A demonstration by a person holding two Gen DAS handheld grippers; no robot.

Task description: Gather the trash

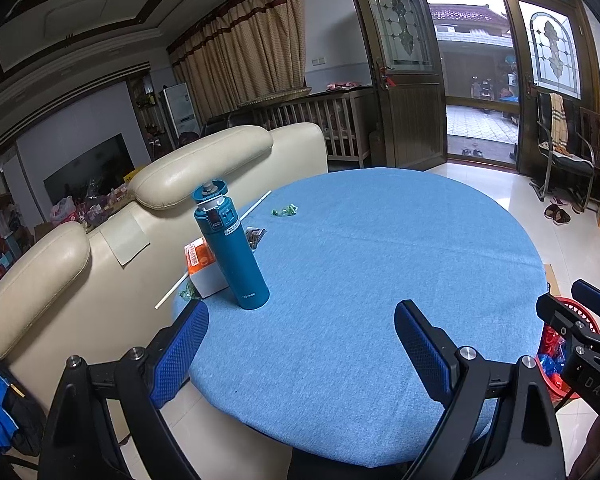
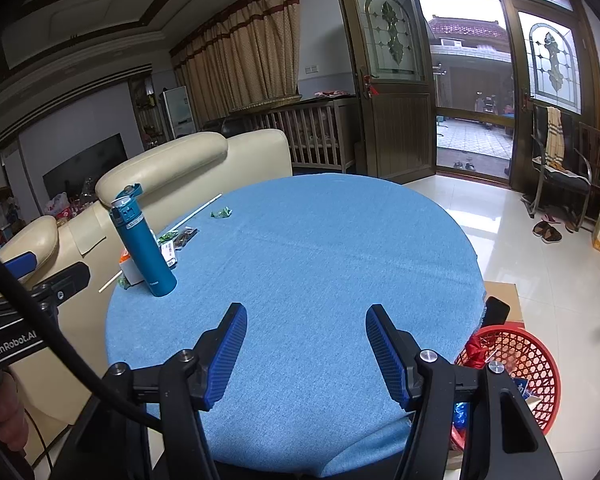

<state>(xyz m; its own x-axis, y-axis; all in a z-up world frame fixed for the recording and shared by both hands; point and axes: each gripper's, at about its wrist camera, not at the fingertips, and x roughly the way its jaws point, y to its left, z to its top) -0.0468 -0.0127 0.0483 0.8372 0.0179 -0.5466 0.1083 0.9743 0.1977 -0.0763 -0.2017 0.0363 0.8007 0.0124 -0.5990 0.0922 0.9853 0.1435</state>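
A round table with a blue cloth (image 1: 380,264) (image 2: 320,264) holds trash along its far left side: a green crumpled wrapper (image 1: 285,210) (image 2: 221,213), a dark wrapper (image 1: 255,236) (image 2: 185,237), a white straw (image 1: 256,205) (image 2: 204,207), and another green wrapper (image 1: 188,290) by a white and orange box (image 1: 204,268). A red mesh basket (image 2: 516,364) (image 1: 556,364) with trash inside stands on the floor at the table's right. My left gripper (image 1: 300,320) is open and empty over the near edge. My right gripper (image 2: 306,322) is open and empty over the near edge.
A teal flask (image 1: 232,248) (image 2: 142,242) with its lid flipped open stands upright at the table's left. A cream sofa (image 1: 140,208) backs against the table's left. A cardboard piece (image 2: 500,294) lies by the basket. Chairs (image 1: 568,152) stand right, near the open door.
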